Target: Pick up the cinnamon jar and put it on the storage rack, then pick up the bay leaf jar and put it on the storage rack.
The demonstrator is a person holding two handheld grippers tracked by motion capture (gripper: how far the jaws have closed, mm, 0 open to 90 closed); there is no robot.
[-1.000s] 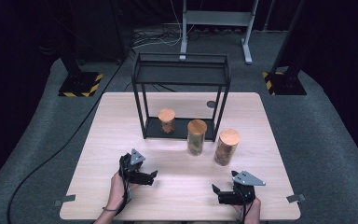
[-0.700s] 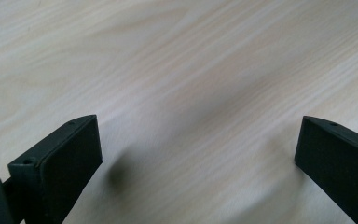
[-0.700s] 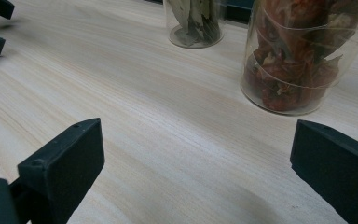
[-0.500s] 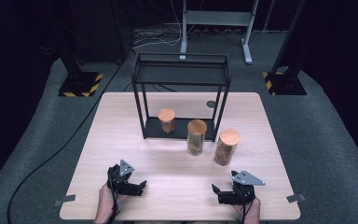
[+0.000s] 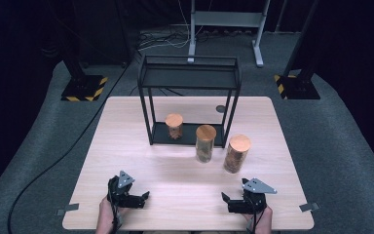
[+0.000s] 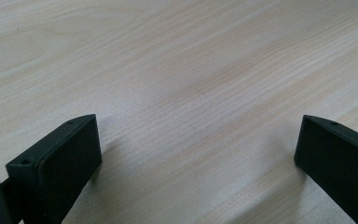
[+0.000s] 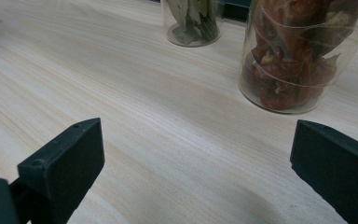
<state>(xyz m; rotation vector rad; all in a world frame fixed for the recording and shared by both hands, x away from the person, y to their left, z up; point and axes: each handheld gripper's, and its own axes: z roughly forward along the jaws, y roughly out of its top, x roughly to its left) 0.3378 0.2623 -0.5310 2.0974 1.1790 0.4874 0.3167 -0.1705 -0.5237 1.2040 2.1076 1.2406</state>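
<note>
Both the left gripper (image 5: pixel 145 197) and right gripper (image 5: pixel 225 199) rest released near the desk's (image 5: pixel 126 126) front edge, so the work looks barely begun: the chilli jar (image 5: pixel 236 153) stands untouched toward the right edge.

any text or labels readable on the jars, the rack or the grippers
None can be read.
Jar of red dried chillies: clear wall, no label.
Jar of bay leaves: no label.
Small jar on the black rack: too small to tell.
Left gripper and right gripper: no markings visible.
</note>
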